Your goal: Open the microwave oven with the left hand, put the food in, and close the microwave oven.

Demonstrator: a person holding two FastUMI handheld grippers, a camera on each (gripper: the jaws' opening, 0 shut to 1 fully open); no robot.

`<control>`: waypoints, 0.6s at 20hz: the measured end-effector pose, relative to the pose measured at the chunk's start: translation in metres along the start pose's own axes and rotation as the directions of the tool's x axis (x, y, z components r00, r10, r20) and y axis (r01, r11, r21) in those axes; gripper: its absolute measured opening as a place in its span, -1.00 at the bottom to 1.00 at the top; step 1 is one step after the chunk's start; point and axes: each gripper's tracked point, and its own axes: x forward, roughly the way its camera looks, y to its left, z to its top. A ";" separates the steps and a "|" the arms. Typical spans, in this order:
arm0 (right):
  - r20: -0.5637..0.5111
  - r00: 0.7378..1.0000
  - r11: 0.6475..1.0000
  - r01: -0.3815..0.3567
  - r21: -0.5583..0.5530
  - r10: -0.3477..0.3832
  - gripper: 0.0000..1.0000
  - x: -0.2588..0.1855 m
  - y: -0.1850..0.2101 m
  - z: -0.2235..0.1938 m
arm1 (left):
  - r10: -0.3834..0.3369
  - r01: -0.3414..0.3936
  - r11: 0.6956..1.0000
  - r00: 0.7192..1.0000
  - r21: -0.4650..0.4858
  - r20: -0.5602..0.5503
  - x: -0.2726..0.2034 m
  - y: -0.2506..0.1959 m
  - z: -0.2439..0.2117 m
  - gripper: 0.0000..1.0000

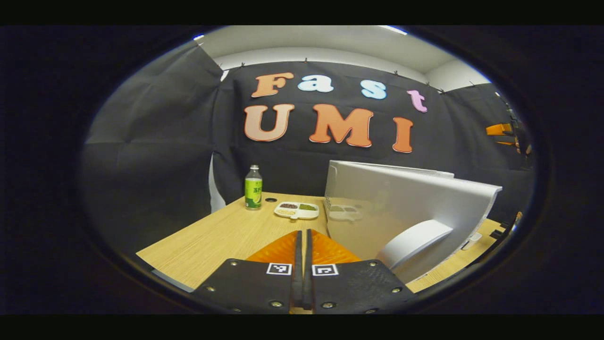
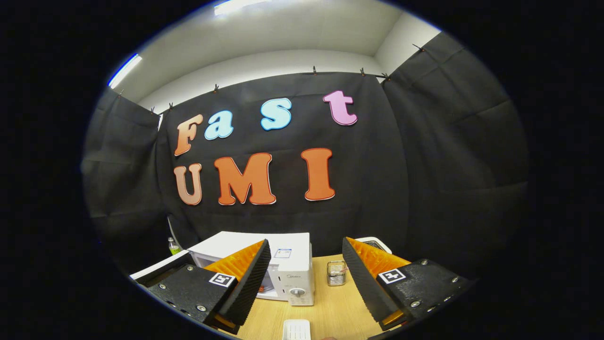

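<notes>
My left hand-held gripper (image 1: pixel 302 264), fingers together and empty, sits beside the swung-open microwave door (image 1: pixel 406 212). The food tray (image 1: pixel 297 210) lies ahead on the bench (image 1: pixel 222 236), left of the door. My right hand-held gripper (image 2: pixel 302 274) hangs apart, facing the microwave (image 2: pixel 283 269).

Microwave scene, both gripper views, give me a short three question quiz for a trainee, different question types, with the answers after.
1. True or false: the microwave door is swung open.
2. Multiple choice: the food tray sits on the table (A) inside the microwave, (B) between the green bottle and the open door, (C) held in the tongs.
3. Fill in: the left tongs are ____, while the right tongs are ____.

Key: 1 true. 2 B. 3 shut, holding nothing; open.
</notes>
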 end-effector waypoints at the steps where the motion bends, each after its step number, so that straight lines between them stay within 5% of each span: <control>1: 0.006 1.000 1.000 0.003 0.003 -0.003 0.89 -0.002 -0.002 0.004 | -0.034 0.034 0.999 0.999 -0.008 -0.006 0.002 -0.012 0.000 -0.96; 12: 0.010 0.998 0.998 0.055 0.014 -0.056 0.89 -0.022 -0.041 0.003 | -0.262 0.262 0.965 0.965 0.033 -0.011 0.042 -0.160 0.016 -0.98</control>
